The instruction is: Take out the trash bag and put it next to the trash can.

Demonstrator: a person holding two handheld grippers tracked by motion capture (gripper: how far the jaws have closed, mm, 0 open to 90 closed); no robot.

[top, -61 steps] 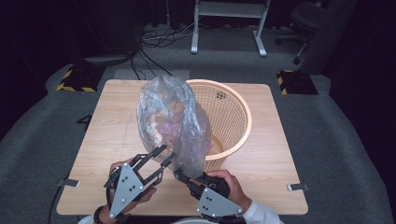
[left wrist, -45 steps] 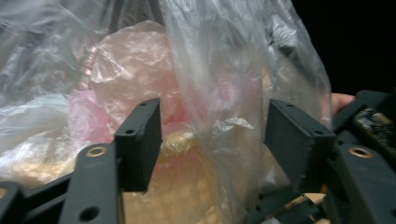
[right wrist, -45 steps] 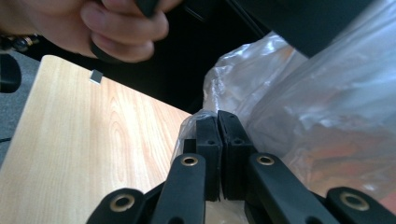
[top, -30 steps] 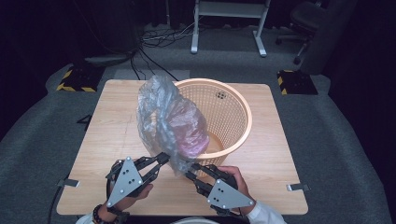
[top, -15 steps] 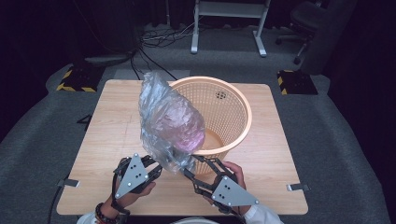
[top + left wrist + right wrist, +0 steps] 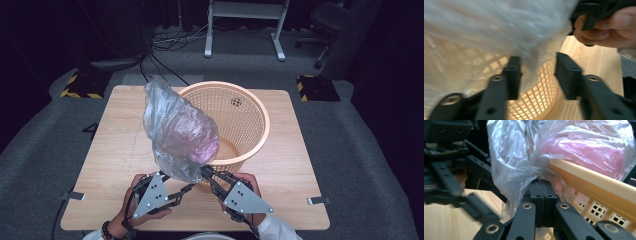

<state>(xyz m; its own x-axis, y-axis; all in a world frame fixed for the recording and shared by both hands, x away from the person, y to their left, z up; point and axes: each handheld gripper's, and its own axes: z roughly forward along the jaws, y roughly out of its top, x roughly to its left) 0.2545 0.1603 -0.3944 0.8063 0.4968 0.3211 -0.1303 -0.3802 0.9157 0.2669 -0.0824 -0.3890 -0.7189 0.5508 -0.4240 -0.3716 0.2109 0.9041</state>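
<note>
Since 2 s ago the plastic bag [image 6: 180, 135] has swung from over the bench's middle toward the basket [image 6: 240, 120], and the left gripper [image 6: 187, 189] has let go of it and spread its jaws. The bag, clear film around a pink mass, now stands raised at the basket's left rim, its long axis tilted from the loose peak toward the bench's far left corner down to the gathered neck near the front edge. Its bulged lower part overlaps the rim on the basket's near-left side; whether it rests on the rim or hangs just off it cannot be told from the high view.

The right gripper [image 6: 543, 195] is clenched on the twisted neck of the bag, jaws pressed flat together with film between them, directly below the basket's rim. The left gripper's jaws stand apart with a fold of film hanging in the gap, touching the left jaw's inner face; it grips nothing. The right hand [image 6: 245, 184] and left hand [image 6: 137, 200] sit close together at the bench's front edge, the right one nearer the basket.

Judged from this, the bag lies up and away from both tongs, and the basket's mouth lies beyond and to the right of the bag; the right gripper alone carries the load, so any tip into the basket turns on that 1 grip
</note>
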